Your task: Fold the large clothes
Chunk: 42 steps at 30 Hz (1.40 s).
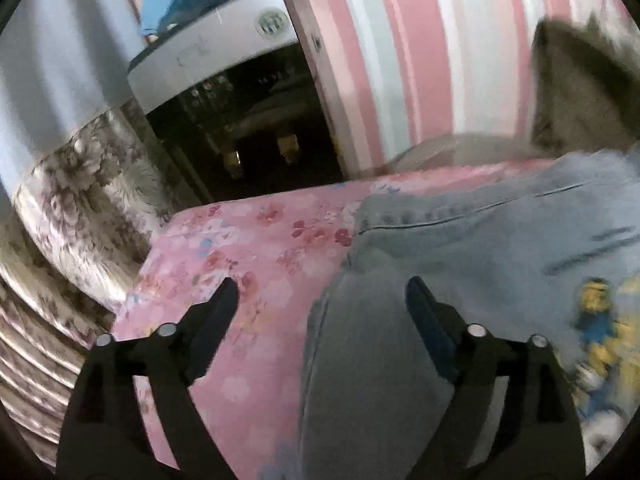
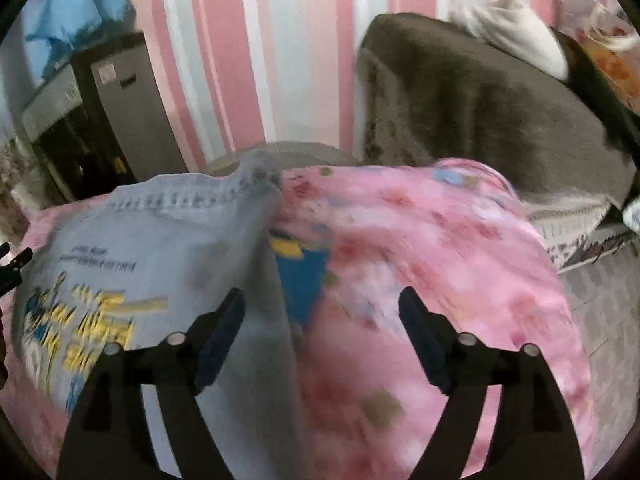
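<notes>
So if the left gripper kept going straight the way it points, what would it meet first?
Most likely the light grey shirt lying on the pink floral bedsheet. The left gripper is open, its fingers straddling the shirt's left edge, so the sheet could come first; depth is unclear.

Pinks, pale blue and grey-brown

A pale blue-grey garment [image 2: 160, 240] with a yellow-and-blue cartoon print lies on a pink floral bedspread [image 1: 248, 248]; the wall [image 2: 248, 60] has pink and white stripes, the blanket [image 2: 480, 112] is grey-brown, the gripper jaws black.

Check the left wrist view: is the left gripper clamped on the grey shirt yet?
No, the left gripper has its jaws spread wide above the grey shirt, with nothing pinched between them.
</notes>
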Motion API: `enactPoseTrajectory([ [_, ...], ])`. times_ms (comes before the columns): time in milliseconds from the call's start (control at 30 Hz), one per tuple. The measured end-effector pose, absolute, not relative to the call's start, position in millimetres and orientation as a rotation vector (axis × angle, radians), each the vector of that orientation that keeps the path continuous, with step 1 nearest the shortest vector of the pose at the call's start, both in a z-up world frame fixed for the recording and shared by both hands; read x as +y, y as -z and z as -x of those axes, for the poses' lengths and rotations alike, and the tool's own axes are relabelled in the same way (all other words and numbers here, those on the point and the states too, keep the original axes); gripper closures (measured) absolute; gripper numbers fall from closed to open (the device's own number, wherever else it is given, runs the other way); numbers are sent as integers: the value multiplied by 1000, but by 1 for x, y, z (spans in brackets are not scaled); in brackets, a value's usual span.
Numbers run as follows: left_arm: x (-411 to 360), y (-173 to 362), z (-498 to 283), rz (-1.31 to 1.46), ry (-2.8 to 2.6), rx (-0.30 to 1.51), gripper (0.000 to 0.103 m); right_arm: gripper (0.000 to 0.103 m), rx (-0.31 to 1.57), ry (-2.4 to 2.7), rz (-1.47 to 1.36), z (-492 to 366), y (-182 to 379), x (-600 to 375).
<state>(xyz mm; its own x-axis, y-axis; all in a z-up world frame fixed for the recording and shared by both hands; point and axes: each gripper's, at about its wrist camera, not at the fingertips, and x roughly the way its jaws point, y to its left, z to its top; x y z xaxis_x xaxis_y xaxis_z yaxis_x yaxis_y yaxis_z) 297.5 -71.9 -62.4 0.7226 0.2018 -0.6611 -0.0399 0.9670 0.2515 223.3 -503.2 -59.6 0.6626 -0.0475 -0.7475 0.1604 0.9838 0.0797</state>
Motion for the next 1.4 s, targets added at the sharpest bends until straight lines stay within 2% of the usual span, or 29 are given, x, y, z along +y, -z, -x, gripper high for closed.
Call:
enactPoseTrajectory([
  [200,-109,43,-244,-69,-1,737,5,23,827,77,-226,-186,69,-500],
  [367,-164,54,-233,-114,52,765,5,23,852,55,-221,-193,80,-480],
  [533,-193,72,-231,-88,95,802,5,17,891,19,-250,-204,98,-460],
  [667,-208,88,-235,-108,97,821,5,6,948,-2,-186,-220,121,-442],
  [733,-208,94,-239,-92,100,845,5,6,949,9,-199,-225,120,-443],
  [800,-209,98,-241,-97,87,838,5,12,945,7,-202,-226,119,-442],
  [900,-213,110,-244,-135,70,843,3,31,930,-14,-219,-222,116,-442],
  [967,-215,118,-246,-161,69,847,3,36,918,-24,-237,-220,115,-445],
  [1100,-215,116,-249,-150,64,857,3,53,896,-51,-262,-214,115,-448],
  [1267,-214,117,-251,-138,73,866,3,61,870,-101,-352,-213,102,-453],
  [1400,-213,117,-253,-136,80,868,3,62,807,-167,-441,-208,77,-451],
])
